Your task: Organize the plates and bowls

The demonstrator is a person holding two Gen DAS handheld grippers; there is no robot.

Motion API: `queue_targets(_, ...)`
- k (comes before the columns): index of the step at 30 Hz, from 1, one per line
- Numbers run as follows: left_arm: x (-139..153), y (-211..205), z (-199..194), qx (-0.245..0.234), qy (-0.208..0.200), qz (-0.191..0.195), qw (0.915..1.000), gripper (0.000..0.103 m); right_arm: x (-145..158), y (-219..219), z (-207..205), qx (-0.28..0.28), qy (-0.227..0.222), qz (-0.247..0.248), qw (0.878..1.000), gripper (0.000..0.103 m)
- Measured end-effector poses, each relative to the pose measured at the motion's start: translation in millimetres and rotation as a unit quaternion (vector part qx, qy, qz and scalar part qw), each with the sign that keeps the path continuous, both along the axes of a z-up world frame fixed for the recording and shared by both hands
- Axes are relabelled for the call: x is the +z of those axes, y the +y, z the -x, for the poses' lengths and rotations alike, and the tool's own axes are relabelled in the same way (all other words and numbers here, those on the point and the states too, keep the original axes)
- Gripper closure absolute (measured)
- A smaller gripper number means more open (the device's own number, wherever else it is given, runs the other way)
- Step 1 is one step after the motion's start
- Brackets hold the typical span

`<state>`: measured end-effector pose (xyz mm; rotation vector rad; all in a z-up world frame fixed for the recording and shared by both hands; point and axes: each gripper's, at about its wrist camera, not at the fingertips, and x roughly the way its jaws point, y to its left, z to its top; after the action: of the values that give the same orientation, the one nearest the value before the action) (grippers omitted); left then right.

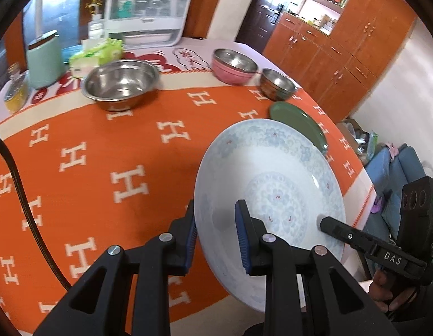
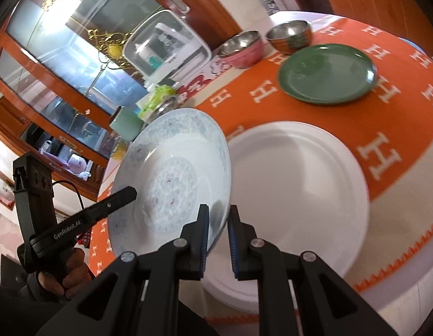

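A white plate with a pale blue flower pattern (image 1: 272, 173) hangs tilted above the orange tablecloth, gripped on two sides. My left gripper (image 1: 218, 238) is shut on its near rim, one pad under and one pad on the inner face. My right gripper (image 2: 218, 233) is shut on the opposite rim of the same patterned plate (image 2: 174, 168). Just right of it a large plain white plate (image 2: 300, 196) lies flat on the table. A green plate (image 2: 325, 74) lies farther back. A large steel bowl (image 1: 121, 84), a pink bowl (image 1: 233, 67) and a small steel bowl (image 1: 276, 84) stand beyond.
A mint canister (image 1: 44, 61), a green tissue pack (image 1: 96, 53) and a white lidded rack (image 1: 149, 8) line the table's far side. Wooden cabinets (image 1: 328, 56) stand beyond the table. The table edge (image 2: 398, 274) runs close at the lower right. A hand (image 2: 68, 268) holds the left gripper's handle.
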<state>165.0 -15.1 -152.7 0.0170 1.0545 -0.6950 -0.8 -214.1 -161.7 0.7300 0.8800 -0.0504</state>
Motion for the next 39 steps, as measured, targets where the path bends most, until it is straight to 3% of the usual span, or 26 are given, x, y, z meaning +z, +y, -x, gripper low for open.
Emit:
queue_targets(8,-19,-34,9,-0.032,0.023,-0.008,0.9992,0.08,-12,-23,20,-0.027,0.03,0.002,0.999,0.09)
queue_targets(20,-57,-84,10,-0.091,0.051,-0.069,0.9921,0.08,-38,-49,27,-0.068,0.08,0.011,0.994,0.09)
queue_targets(39,-72,-81,1,-0.079,0.067,-0.075,0.9918,0.079,-41,-38,14,-0.056,0.102,0.075,0.99,0.087)
